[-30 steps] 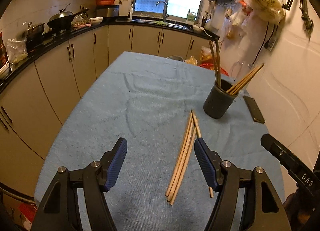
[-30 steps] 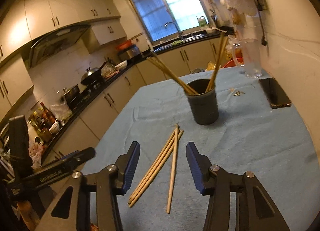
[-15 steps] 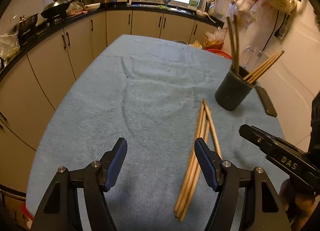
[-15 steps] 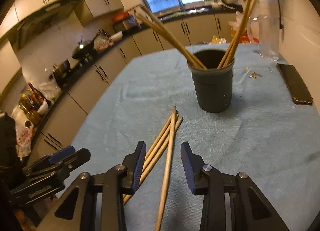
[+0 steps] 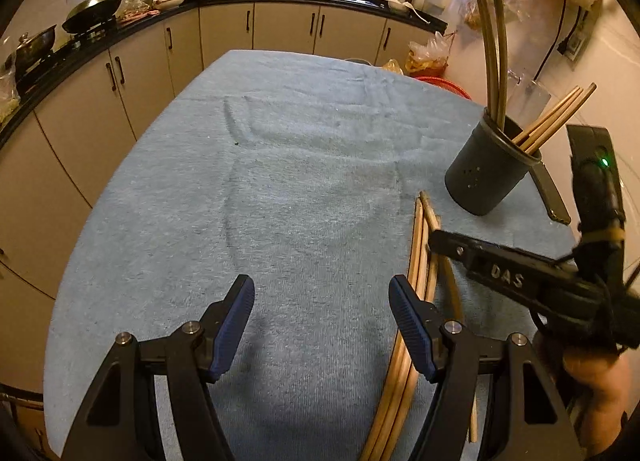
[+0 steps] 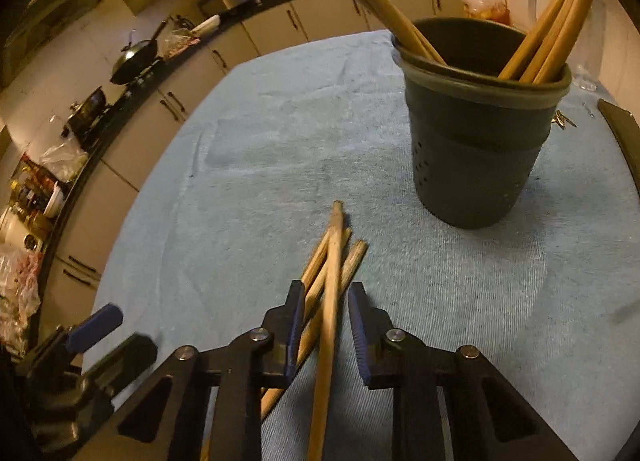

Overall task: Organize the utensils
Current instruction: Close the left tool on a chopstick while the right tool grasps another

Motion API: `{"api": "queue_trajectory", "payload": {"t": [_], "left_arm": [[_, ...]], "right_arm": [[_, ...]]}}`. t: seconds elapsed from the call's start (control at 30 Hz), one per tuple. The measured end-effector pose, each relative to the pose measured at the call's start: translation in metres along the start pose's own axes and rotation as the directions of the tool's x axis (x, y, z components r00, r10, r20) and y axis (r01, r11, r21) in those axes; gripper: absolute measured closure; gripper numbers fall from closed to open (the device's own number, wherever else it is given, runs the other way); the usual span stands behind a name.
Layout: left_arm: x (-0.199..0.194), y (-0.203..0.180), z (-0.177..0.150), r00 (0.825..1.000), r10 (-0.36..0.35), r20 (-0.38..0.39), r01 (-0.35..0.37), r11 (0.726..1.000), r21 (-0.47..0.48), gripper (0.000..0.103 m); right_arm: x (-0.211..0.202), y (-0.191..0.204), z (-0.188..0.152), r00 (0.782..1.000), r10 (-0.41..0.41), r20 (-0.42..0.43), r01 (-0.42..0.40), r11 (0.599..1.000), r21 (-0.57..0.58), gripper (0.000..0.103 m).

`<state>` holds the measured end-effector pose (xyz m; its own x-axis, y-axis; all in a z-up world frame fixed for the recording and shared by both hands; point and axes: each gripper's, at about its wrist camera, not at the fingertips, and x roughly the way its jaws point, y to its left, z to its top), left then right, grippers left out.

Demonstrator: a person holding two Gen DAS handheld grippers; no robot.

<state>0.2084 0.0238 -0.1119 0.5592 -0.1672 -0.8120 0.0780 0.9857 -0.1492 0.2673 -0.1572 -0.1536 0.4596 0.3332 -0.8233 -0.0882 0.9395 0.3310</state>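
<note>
Several loose wooden chopsticks (image 6: 334,261) lie on the blue cloth, also in the left wrist view (image 5: 418,253). A dark grey utensil cup (image 6: 480,141) holding more chopsticks stands behind them; it also shows in the left wrist view (image 5: 486,177). My right gripper (image 6: 325,325) is low over the cloth with its narrowly open jaws on either side of the chopsticks, not clamped. It shows from the side in the left wrist view (image 5: 444,239). My left gripper (image 5: 320,321) is wide open and empty, just left of the chopsticks.
The table is covered by a blue towel (image 5: 280,181). A black phone (image 5: 554,197) lies right of the cup by the wall. A glass jug (image 5: 528,95) stands behind the cup. Kitchen counters and a stove with a wok (image 5: 96,9) run along the left and back.
My right gripper has moved forward and down over the loose chopsticks and its jaws have narrowed around them. My left gripper has shifted left and stays wide open.
</note>
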Motion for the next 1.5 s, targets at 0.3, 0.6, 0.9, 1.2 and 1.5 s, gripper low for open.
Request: {"api": "queue_trajectory", "payload": {"t": [0.3,0.6,0.9,1.2,1.5], "left_arm": [[0.019,-0.015,0.012,0.997,-0.064,-0.052,0.066,0.997,0.042,0.033],[0.067,-0.050,0.036,0.973,-0.155,-0.169,0.178,0.976,0.125,0.047],[0.093,-0.077,0.050,0.975,-0.068,-0.209,0.114,0.969,0.218,0.066],[0.115,-0.083,0.077,0.952,-0.036,-0.304,0.109,0.968,0.226,0.071],[0.121,-0.122,0.074,0.963,0.076,-0.258,0.013,0.944,0.329,0.069]], "right_arm": [[-0.003,-0.019,0.003,1.000,-0.015,0.019,0.014,1.000,0.025,0.093],[-0.022,-0.056,-0.016,0.999,-0.040,0.034,0.038,0.996,0.079,0.094],[-0.032,-0.065,-0.022,0.997,-0.051,0.050,0.048,0.997,0.068,0.094],[-0.031,-0.059,-0.023,0.997,-0.082,0.010,0.082,0.996,0.019,0.093],[-0.014,-0.041,-0.004,0.994,-0.100,-0.034,0.100,0.995,-0.002,0.091]]}}
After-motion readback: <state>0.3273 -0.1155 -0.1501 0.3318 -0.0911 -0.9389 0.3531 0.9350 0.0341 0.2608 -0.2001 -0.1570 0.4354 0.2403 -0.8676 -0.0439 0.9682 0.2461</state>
